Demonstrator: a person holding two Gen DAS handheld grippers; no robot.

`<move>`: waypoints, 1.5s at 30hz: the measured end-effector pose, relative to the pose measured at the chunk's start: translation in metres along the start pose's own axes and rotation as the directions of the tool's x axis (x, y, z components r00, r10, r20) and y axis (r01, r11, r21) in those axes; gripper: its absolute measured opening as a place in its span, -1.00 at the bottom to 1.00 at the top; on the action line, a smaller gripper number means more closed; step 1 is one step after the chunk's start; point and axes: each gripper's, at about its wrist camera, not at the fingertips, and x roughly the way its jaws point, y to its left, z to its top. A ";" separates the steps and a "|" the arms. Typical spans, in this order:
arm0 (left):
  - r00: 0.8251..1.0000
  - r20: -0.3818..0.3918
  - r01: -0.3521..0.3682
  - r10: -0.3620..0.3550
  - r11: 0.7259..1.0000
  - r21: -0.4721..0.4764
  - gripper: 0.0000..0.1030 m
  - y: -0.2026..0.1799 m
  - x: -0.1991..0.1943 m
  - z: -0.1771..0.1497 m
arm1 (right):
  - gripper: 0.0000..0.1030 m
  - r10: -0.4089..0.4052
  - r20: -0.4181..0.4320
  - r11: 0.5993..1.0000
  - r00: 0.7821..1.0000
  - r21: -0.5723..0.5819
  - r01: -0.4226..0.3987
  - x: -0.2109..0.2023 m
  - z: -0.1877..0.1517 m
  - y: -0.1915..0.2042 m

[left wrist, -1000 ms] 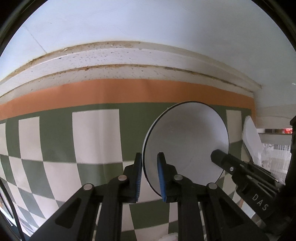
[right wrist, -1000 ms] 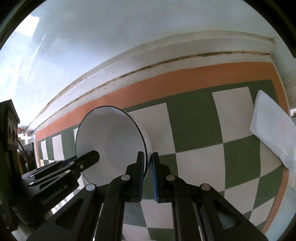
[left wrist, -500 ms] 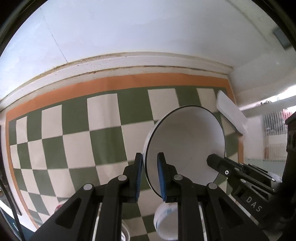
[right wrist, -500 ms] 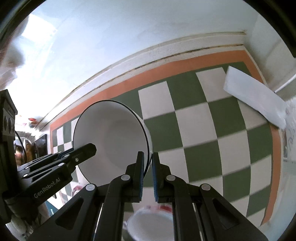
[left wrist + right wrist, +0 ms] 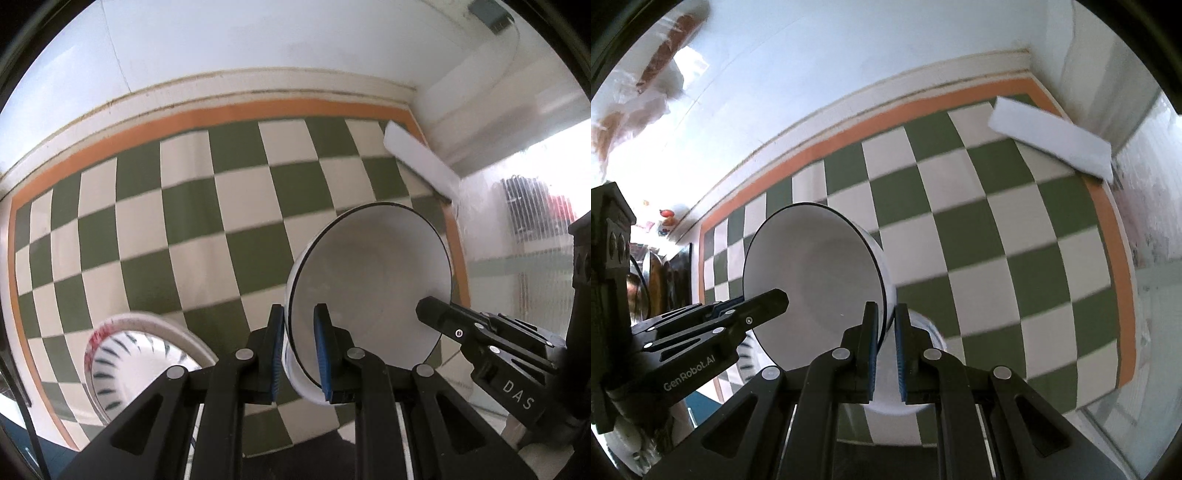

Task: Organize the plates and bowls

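A white bowl with a thin dark rim (image 5: 369, 280) is held in the air between both grippers, tilted on its side above the checked tablecloth. My left gripper (image 5: 298, 347) is shut on its near rim. My right gripper (image 5: 885, 343) is shut on the opposite rim of the same bowl (image 5: 812, 280). A second bowl with dark dashes and a red edge (image 5: 129, 354) stands on the cloth at the lower left of the left wrist view. Another white dish (image 5: 923, 332) shows partly behind the right fingers.
The green and white checked tablecloth (image 5: 221, 206) has an orange border and meets a white wall at the back. A white flat block (image 5: 421, 162) lies at the far right corner, also in the right wrist view (image 5: 1052, 144). A window is at the right.
Both grippers have moved back and tilted down with the bowl still held. More of the cloth shows, and the patterned bowl has come into the left wrist view.
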 end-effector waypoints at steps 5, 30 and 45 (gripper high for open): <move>0.999 -0.043 -0.004 0.005 1.000 0.016 -0.73 -0.005 0.015 -0.020 | -0.81 0.006 -0.031 0.999 1.000 0.032 -0.005 0.012 -0.027 -0.015; 0.987 -0.135 -0.072 0.082 0.994 0.077 -0.73 -0.019 0.066 -0.037 | -0.81 0.006 -0.127 0.998 0.992 0.069 0.002 0.052 -0.050 -0.046; 0.983 -0.153 -0.089 0.100 0.993 0.074 -0.73 -0.017 0.073 -0.039 | -0.81 0.008 -0.172 0.997 0.985 0.076 0.005 0.066 -0.047 -0.047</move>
